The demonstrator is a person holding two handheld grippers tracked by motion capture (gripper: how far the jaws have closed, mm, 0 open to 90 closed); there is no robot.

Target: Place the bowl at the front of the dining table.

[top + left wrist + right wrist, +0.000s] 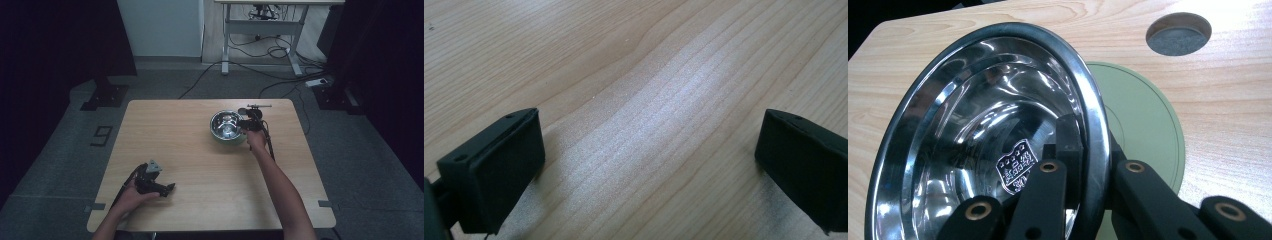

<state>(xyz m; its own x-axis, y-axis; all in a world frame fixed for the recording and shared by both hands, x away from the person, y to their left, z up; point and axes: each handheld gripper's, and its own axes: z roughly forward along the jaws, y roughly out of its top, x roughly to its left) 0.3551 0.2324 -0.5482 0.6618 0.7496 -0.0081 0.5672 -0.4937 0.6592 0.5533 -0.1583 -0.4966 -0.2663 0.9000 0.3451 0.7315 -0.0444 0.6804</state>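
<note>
The right gripper (248,124) has its jaws squeezed tight on the rim of a shiny steel bowl (226,125). One jaw is inside the bowl and the other is outside, with the rim pinched between them. The bowl sits at the far right part of the wooden table (200,195), right in front of the right hand (256,140).

The left gripper (159,188) rests on the table near the front left corner, well apart from the bowl. Its jaws stand wide open and hold nothing; there is just bare wood between them. So the right hand is the one at the bowl, and the left hand is far from it.

The bowl lies to the left of the right gripper in the high view, so any lift or tip will turn on that one pinched spot on the rim. The bowl may swing or slip if it is lifted fast, I think.

The right gripper view shows more. The bowl (983,145) looks tipped up on its edge, and a flat green round mat (1143,130) lies under and behind it. There is also a small stamped mark (1017,172) on the bowl's bottom, and a round hole (1179,33) in the table top farther off. The high view is too small and dark to show the mat
</note>
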